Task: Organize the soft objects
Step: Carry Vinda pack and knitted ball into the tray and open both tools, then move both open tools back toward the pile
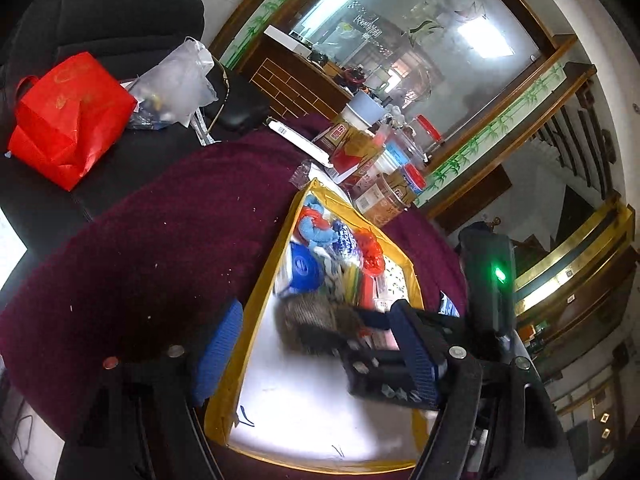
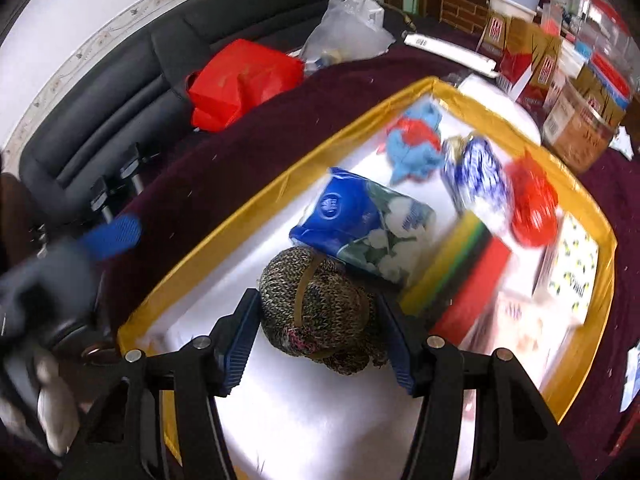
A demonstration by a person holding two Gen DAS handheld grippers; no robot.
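A white tray with a yellow rim lies on the maroon cloth. My right gripper is shut on a brown knitted bundle and holds it just over the tray's near half. Behind it lie a blue tissue pack, a light-blue and red plush toy, a blue-and-white pouch, a red mesh ball and striped cloths. My left gripper is open above the tray's near left edge, nothing between its pads. The knitted bundle and the right gripper show beyond it.
A red gift bag and a clear plastic bag rest on the black sofa to the left. Boxes and red-lidded jars crowd the table's far right. A hand on the left gripper shows at the left edge.
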